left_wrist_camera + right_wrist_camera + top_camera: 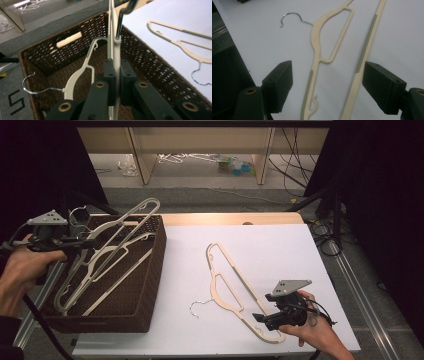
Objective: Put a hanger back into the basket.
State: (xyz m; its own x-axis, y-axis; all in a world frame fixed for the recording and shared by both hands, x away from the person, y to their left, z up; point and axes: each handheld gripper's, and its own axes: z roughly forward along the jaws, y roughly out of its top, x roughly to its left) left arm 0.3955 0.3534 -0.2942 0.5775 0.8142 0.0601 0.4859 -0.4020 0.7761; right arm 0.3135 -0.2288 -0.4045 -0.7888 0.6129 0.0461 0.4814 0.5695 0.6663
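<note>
1. The left gripper had its jaws clamped tight on the flat cream bar of a held hanger, the two black pads pressed on either side of it in the left gripper view.
2. The right gripper had its jaws spread wide; its pads stood on either side of the table hanger without touching it, both cream bars of that hanger running between them.
3. The wicker basket, dark brown and rectangular, stood on the left part of the white table and serves as the landmark here.
4. The held hanger lay tilted over the basket, its upper end rising past the basket's far rim and its metal hook standing up just beyond the clamped jaws.
5. The left gripper was at the basket's left rim, in the person's left hand, which came in from outside the basket on that side.
6. A second cream hanger rested inside the basket, its wire hook reaching over the basket's wall.
7. The table hanger lay flat on the white surface to the right of the basket, well apart from it, its wire hook pointing back toward the basket's near corner.
8. The right gripper was low over the near end of that hanger, on the side away from the basket, held by the right hand.
</note>
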